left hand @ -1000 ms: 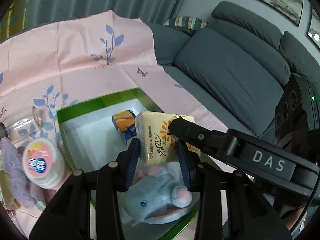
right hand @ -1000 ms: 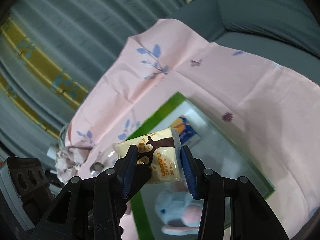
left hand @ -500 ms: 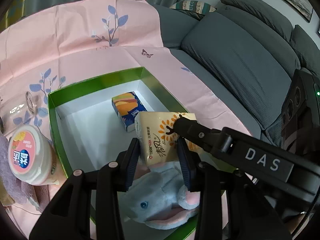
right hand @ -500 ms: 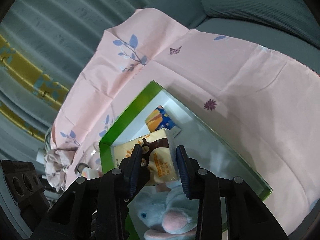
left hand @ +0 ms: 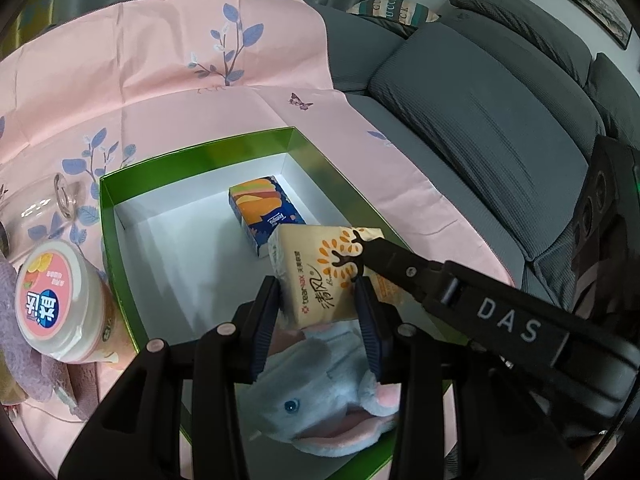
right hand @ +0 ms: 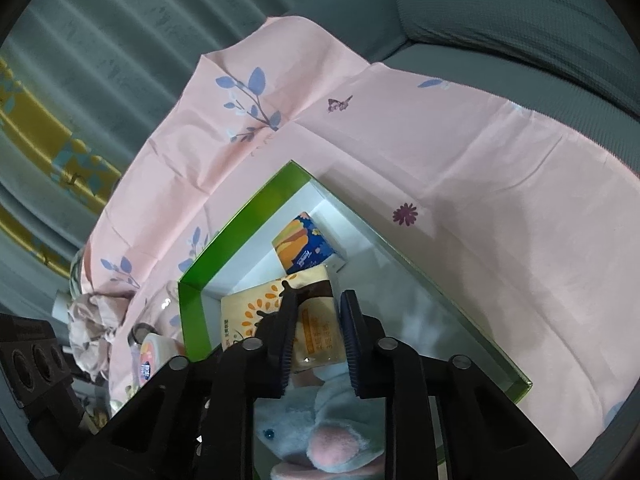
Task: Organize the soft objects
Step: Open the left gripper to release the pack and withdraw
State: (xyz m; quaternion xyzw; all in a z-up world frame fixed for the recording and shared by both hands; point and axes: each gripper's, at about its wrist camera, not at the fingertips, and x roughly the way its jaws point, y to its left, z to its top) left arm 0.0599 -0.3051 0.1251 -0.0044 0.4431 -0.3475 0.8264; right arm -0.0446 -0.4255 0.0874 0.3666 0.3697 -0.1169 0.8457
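Note:
Both grippers are shut on one yellow tissue pack [left hand: 320, 276], which also shows in the right wrist view [right hand: 272, 312]. They hold it just above the green box [left hand: 200, 160] with white inside. My left gripper [left hand: 320, 304] grips its near end. My right gripper [right hand: 320, 320] grips the other end, its finger [left hand: 400, 260] crossing from the right. In the box lie a blue and orange tissue pack [left hand: 264, 212] and a grey plush mouse [left hand: 332, 396], directly under the held pack. The box rim [right hand: 248, 220] and plush mouse [right hand: 312, 432] also show in the right wrist view.
A round white tub with a pink lid [left hand: 56, 304] stands left of the box, beside a purple cloth [left hand: 16, 344] and a clear glass [left hand: 52, 200]. A pink floral cloth [left hand: 160, 60] covers the surface. A grey sofa [left hand: 480, 100] lies to the right.
Both grippers have carried the yellow tissue pack forward and down over the box, closer to the plush mouse and the blue pack. Both stay shut on it.

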